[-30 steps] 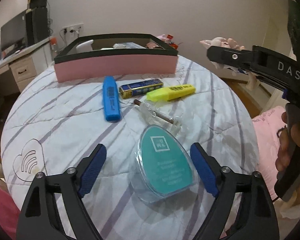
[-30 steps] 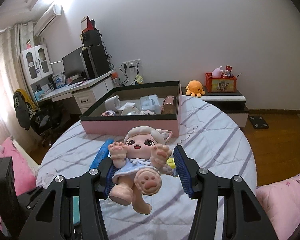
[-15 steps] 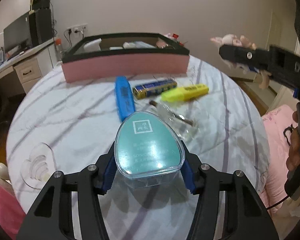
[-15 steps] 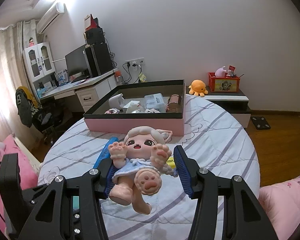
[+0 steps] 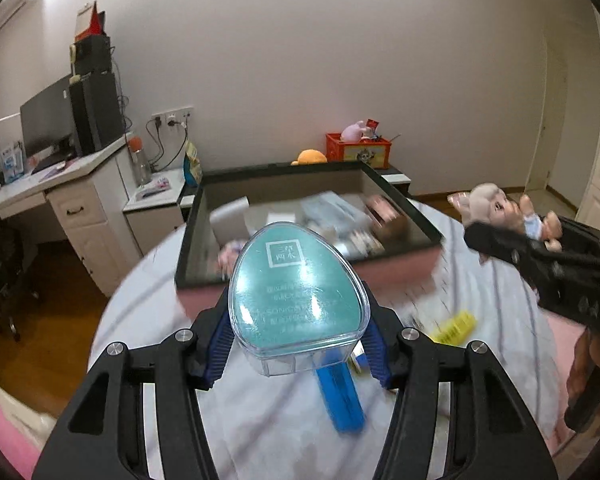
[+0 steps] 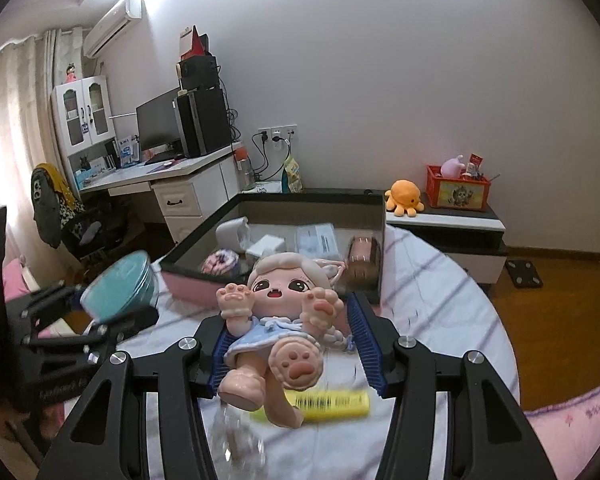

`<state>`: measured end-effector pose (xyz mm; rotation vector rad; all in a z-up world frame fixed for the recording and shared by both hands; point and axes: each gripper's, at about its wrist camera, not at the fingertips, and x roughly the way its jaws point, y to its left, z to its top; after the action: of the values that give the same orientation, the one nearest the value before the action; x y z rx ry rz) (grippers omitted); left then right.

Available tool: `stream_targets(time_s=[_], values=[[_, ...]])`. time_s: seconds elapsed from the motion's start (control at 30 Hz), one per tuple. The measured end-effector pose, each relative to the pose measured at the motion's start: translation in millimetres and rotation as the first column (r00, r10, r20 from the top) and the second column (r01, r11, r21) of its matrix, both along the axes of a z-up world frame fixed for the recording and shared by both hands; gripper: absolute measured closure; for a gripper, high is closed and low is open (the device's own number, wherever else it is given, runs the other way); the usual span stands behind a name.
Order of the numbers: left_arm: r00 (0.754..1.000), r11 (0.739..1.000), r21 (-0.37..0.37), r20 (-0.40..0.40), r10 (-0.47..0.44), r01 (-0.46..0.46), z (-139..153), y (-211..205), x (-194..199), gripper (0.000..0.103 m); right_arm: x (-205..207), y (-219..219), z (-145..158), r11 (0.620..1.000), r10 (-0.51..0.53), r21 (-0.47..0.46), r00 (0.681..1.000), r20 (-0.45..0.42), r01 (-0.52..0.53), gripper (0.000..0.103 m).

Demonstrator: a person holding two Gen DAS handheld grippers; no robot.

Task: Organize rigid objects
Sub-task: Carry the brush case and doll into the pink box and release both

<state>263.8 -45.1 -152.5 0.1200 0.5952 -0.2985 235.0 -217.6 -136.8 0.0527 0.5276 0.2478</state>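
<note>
Left wrist view: left tongs point(image 5: 296, 344) grasping teal case point(image 5: 296, 292), now lifted off table point(image 5: 260, 432), below box rim point(image 5: 312, 170); right tongs point(image 6: 296, 344) clenched on doll point(image 6: 278, 320).

Ahead of the left jaws, we find the contents of the pink box point(image 5: 308, 216) smeared by motion blur, so we cannot name them. The teal case point(image 5: 298, 300) hides the near end of the blue marker point(image 5: 340, 400) below the jaws. Under the right jaws, the doll point(image 6: 278, 320) covers part of the yellow highlighter point(image 6: 332, 402), its barcode unreadable.
</note>
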Motion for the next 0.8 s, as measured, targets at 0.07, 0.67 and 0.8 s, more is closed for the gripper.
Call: stream_targets(time_s=[0.07,0.67,0.8], values=[[1.0,1.0,0.018,-0.01,0.0,0.001,4,-3,29,0.046,22,3,4,1.0,0.012,-0.01,1.0,-0.01,-0.012,0.049],[0.962,0.99,0.135,-0.273,-0.008,0.047,-37,-56,229,0.048,213,-3,-44,0.985,-0.055,-0.173,0.951,-0.305,0.002,0.048],[0.958,0.989,0.142,-0.288,0.003,0.039,-40,-59,235,0.046,219,-7,-50,0.985,-0.068,-0.173,0.941,-0.332,0.01,0.048]])
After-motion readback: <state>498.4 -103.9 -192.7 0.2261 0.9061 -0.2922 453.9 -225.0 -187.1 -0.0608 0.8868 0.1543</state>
